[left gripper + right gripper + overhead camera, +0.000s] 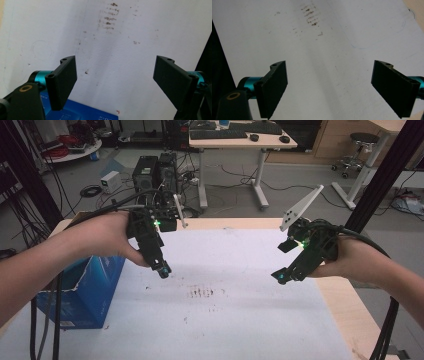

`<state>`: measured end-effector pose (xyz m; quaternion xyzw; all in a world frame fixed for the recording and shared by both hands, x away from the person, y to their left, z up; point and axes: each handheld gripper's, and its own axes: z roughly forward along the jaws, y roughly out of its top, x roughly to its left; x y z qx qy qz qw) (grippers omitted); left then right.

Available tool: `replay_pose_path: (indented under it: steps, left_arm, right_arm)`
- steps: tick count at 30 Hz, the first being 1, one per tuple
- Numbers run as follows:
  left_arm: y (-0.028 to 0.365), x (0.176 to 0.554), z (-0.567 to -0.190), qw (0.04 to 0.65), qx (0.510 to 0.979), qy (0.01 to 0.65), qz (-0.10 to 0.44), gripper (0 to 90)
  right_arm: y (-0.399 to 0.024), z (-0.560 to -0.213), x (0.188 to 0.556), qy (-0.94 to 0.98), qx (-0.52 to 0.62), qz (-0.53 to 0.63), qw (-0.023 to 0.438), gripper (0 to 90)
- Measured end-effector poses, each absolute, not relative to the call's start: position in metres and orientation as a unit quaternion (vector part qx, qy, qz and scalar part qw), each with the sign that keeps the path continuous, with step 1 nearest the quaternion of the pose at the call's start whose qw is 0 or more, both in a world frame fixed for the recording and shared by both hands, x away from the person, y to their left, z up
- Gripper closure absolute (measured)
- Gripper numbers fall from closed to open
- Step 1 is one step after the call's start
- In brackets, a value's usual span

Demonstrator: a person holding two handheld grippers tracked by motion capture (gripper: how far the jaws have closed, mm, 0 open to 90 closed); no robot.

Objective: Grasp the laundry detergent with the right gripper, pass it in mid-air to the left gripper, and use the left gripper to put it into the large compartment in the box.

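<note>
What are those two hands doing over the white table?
A person holds a black gripper in each hand above a table covered with a white sheet. The left gripper and the right gripper both have their jaws wide open with nothing between them. Neither touches anything. A blue box sits at the table's left edge, close under the left gripper. A patch of brown smudges marks the sheet between the two grippers.
</note>
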<state>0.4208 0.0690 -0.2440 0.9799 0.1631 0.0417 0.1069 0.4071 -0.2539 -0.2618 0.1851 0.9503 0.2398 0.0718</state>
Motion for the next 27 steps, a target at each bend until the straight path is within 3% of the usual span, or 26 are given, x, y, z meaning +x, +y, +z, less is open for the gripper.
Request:
replay_pose_path:
  steps: [27]
  left_arm:
    - [0.0703,0.4191,-0.2466,0.104,0.980,0.164,0.038,19.4]
  right_arm:
    - [-0.2552,-0.2624,0.4041,0.950,0.186,0.237,0.075,13.2]
